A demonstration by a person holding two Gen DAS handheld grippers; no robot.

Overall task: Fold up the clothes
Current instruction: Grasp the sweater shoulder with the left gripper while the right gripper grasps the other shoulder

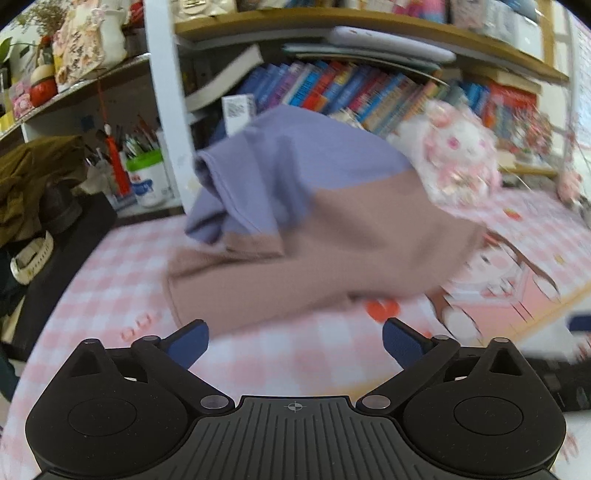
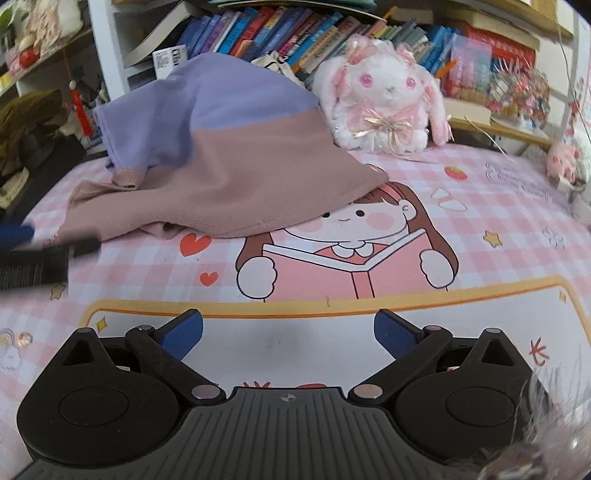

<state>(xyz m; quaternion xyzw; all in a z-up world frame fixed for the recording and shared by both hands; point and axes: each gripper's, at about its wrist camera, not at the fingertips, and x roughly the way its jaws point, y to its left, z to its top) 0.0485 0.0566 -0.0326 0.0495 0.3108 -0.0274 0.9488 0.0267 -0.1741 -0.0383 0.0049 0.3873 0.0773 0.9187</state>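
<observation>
- Lying in a loose heap on the pink checked desk mat (image 2: 480, 206), the two-colour sweater (image 2: 236, 147) is not looking folded yet; its lilac part is standing up against the bookshelf (image 2: 258, 33) and its brown part is spreading toward the camera.
- Judging from this, the folding is only beginning: the garment is still needing to be spread flat, and no neat fold is showing.
- The left gripper (image 1: 295, 341) is hovering just before the brown hem, jaws apart, holding nothing.
- The right gripper (image 2: 288, 332) is hanging over the mat's white panel, well apart from the sweater, jaws also apart and holding nothing.
- A white tub (image 1: 146, 181) at the left is holding pens and brushes.
- A plush rabbit (image 2: 384, 99) is sitting beside the sweater.
</observation>
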